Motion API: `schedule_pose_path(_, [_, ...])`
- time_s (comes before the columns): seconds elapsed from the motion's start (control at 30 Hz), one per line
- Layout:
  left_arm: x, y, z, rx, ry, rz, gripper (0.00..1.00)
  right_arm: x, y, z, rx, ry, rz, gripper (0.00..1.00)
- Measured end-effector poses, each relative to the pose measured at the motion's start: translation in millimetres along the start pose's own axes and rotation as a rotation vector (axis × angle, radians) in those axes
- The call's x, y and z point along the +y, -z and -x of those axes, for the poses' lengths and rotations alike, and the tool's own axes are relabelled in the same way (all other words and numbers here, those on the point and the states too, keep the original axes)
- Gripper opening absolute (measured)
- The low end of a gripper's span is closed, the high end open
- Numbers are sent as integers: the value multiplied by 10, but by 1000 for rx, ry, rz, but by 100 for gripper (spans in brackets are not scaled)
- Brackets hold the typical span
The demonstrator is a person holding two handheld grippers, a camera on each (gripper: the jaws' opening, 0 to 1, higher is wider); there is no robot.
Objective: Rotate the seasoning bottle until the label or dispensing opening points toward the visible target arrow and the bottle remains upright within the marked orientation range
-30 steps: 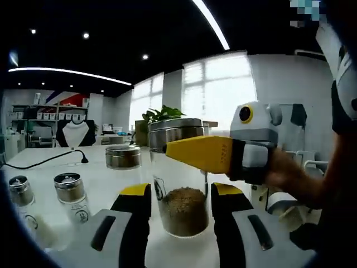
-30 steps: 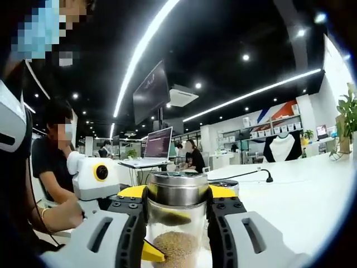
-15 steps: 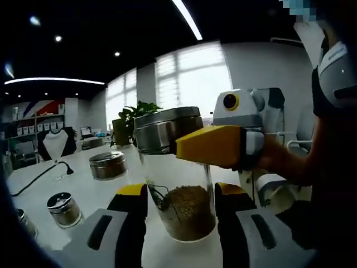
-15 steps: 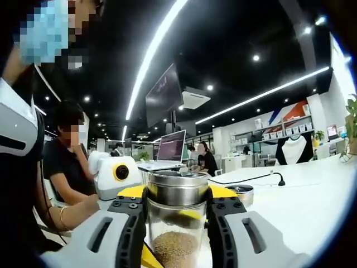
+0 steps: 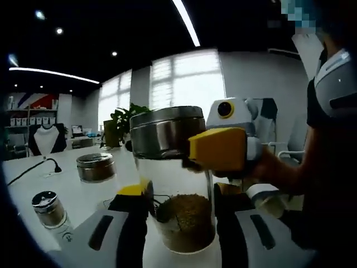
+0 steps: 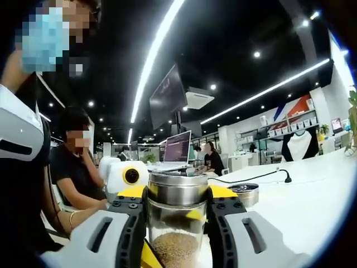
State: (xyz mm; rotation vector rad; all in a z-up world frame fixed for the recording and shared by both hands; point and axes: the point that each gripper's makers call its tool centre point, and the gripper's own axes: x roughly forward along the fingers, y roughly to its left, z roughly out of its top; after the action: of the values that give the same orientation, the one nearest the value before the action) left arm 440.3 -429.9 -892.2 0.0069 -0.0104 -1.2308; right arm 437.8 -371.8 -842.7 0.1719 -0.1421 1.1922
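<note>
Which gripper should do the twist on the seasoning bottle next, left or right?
Probably right. The right gripper clamps the seasoning bottle just under its metal lid, handy for twisting. The left gripper flanks the glass body lower down, better suited to steadying it upright.

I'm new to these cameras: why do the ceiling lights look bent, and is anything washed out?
Left gripper view: fisheye lens bows the ceiling light strip; bright window is washed out. Right gripper view: another light strip curves; the steel-lidded glass seasoning bottle stays sharp.
</note>
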Motion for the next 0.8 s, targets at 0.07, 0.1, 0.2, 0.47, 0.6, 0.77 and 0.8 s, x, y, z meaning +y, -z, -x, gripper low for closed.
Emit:
schedule_pose_path(0.07, [3,-12,-10,-11,-14,30,49,-6,-12,2,-3,-1,-1,39])
schedule_pose_path(0.1, [-9,-27,-24,-24,-12,80,48,-15,-20,6,-7,2,-10,39])
schedule_pose_path(0.2, [-2,-45,-50,-32,-44,73,48,-43,-50,27,-18,10,-29,40])
schedule_pose_path(0.47, [179,8,-78,1,-209,49,47,-135,2,26,29,107,33,39])
schedule_pose_path(0.6, [276,15,-37,18,-306,6,47,-165,30,1,42,156,46,39])
schedule_pose_path(0.77, [397,50,41,31,-443,-16,47,-218,100,-25,93,268,102,37])
schedule_pose_path(0.8, [446,61,72,42,-496,-52,47,-198,127,-51,111,271,123,37])
